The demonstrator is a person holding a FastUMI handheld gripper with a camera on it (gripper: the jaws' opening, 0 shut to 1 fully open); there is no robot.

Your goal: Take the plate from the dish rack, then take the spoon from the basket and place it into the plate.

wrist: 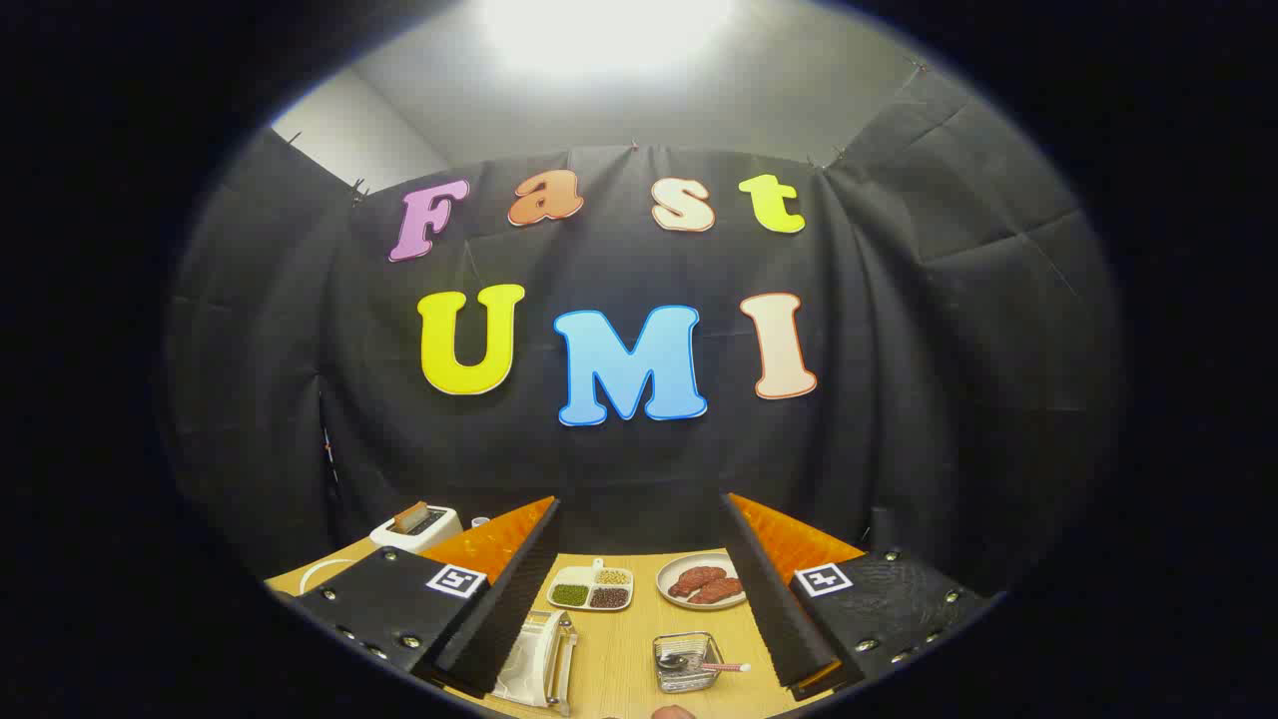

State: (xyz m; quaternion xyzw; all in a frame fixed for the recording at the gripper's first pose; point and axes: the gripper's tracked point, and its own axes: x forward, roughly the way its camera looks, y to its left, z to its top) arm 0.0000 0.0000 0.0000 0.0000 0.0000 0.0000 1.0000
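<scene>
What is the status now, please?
Tongs open, holding nothing, high above table. Plate upright in dish rack; spoon in basket. Nothing blocking either.

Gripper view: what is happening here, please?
A person's hand-held gripper hangs open above a wooden table, holding nothing. Between its fingers lie a dish rack with a white plate standing in it, and a small basket holding a spoon. Beyond them sit a divided dish and a plate of meat. Nothing is picked up yet.
</scene>
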